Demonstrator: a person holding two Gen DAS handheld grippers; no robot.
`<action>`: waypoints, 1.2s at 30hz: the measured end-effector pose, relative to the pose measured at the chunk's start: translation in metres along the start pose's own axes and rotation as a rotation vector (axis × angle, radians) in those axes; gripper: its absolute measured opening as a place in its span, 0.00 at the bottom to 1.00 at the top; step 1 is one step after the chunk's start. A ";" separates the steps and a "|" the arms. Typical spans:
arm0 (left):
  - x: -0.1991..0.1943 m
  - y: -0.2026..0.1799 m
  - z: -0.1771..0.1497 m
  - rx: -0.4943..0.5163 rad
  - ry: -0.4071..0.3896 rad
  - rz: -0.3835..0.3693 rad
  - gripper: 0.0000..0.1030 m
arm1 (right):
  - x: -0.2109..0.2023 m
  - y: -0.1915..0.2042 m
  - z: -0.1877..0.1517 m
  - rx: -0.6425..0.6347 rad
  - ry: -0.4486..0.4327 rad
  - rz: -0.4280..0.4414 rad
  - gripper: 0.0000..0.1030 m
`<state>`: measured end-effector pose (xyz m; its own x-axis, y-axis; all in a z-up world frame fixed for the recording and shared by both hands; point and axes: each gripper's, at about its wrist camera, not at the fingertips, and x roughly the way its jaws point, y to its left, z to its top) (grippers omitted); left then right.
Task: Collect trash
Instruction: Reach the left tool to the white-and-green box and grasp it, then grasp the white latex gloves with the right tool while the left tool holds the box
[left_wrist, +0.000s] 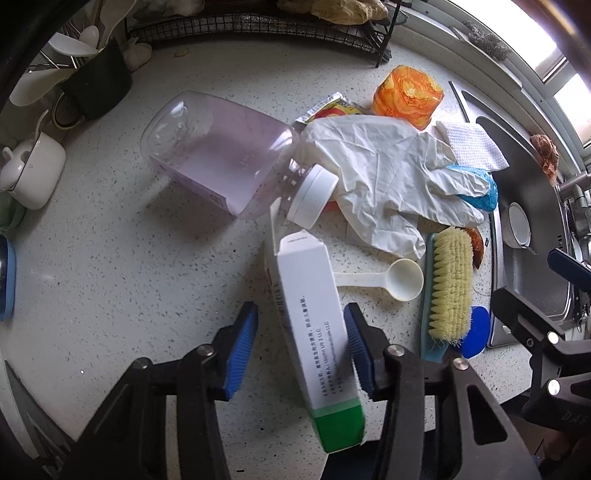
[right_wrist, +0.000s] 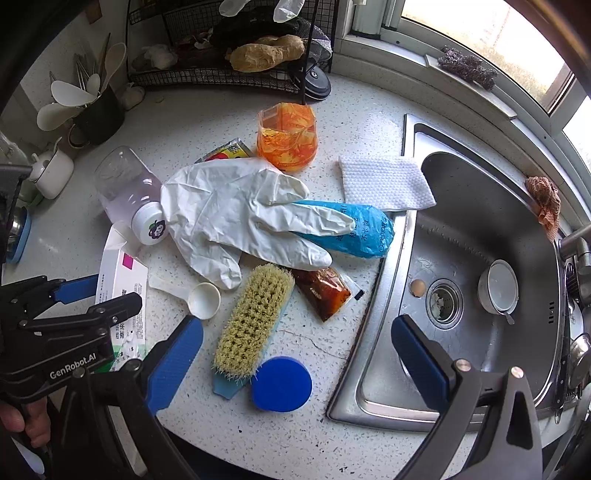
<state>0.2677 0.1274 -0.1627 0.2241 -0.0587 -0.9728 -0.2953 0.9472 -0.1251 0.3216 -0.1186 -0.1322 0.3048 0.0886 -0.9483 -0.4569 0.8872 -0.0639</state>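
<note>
While the right gripper (right_wrist: 295, 365) gapes, left gripper (left_wrist: 301, 347) fingers straddle the carton (left_wrist: 314, 332).

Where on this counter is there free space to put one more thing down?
Bare counter lies left of the plastic bottle and white box, before the white pot. Another patch is in front of the blue lid, beside the sink. Around the glove and brush it is crowded.

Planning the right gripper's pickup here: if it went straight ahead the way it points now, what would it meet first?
Probably the blue round lid or bare countertop beside it; the open right gripper straddles both. Depth is unclear.
</note>
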 end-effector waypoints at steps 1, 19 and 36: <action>0.001 0.001 0.000 -0.005 0.003 -0.008 0.33 | 0.002 0.001 0.002 -0.004 -0.003 0.004 1.00; -0.029 0.046 0.008 -0.134 -0.147 0.052 0.20 | 0.020 0.041 0.045 -0.221 0.007 0.101 1.00; -0.016 0.085 0.006 -0.231 -0.131 -0.007 0.21 | 0.088 0.122 0.091 -0.492 0.072 0.178 0.46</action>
<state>0.2449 0.2111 -0.1562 0.3407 -0.0090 -0.9401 -0.4946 0.8487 -0.1873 0.3685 0.0389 -0.1956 0.1364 0.1719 -0.9756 -0.8397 0.5426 -0.0218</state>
